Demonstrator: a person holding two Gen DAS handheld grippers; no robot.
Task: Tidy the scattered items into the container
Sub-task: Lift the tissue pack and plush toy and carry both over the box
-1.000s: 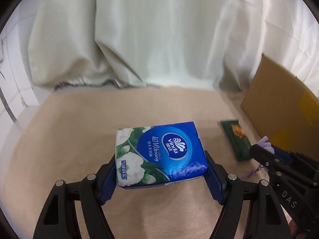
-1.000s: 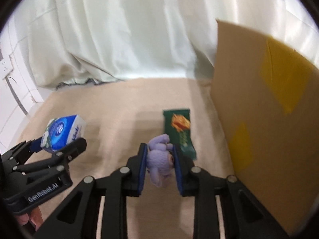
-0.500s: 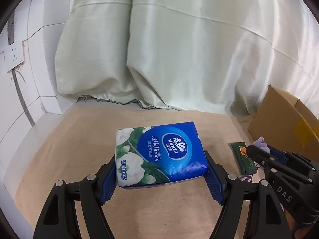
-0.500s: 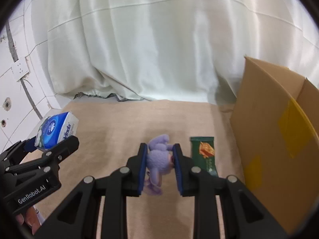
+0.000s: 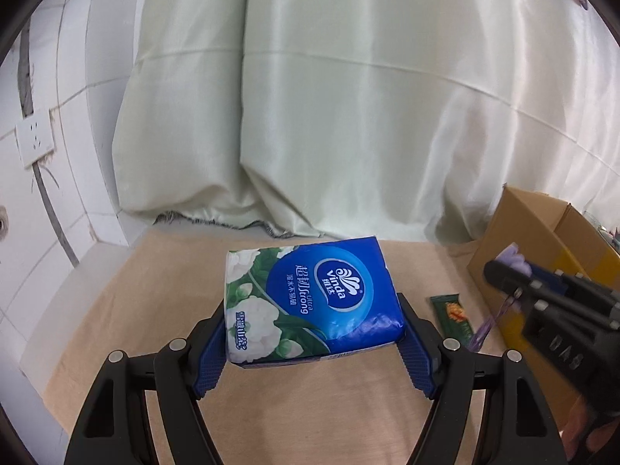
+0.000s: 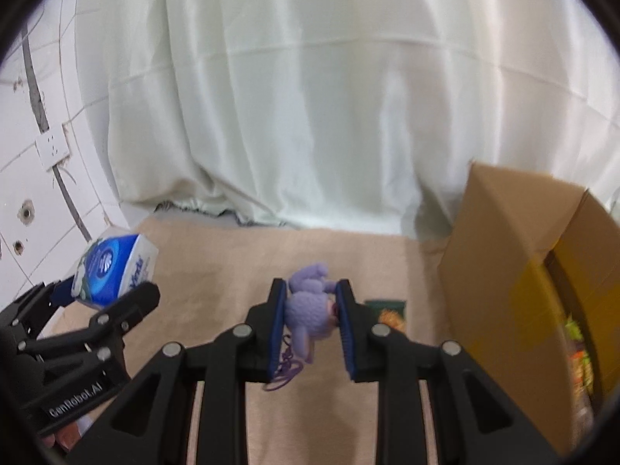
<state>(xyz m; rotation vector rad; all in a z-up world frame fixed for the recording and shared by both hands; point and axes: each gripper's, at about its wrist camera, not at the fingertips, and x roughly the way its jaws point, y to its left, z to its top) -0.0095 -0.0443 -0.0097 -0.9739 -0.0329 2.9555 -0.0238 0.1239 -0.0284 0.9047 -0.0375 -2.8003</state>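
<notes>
L gripper (image 5: 312,343): blue-padded fingers (image 5: 211,364) clamped on both sides of a blue Vinda tissue pack (image 5: 310,298), held flat, logo up, clear above the table (image 5: 162,294). In the R wrist view the same pack (image 6: 116,271) sits at far left in the L gripper (image 6: 104,294).

R gripper (image 6: 312,325): fingers (image 6: 277,325) closed on a small purple plush toy (image 6: 310,306), squeezed betw. both pads; its purple cord (image 6: 286,372) dangles below. Toy is held off the table, left of the cardboard box (image 6: 500,263).

Green snack packet (image 5: 453,316) lies flat on the beige table betw. the two grippers, near the box's front corner; also seen just past the R fingers (image 6: 387,312). Box stands open at right w/ yellow tape on its wall; some colourful items inside, too blurred to ID. Pale green curtain (image 5: 348,116) behind; white tiled wall w/ socket (image 5: 35,143) at left.
</notes>
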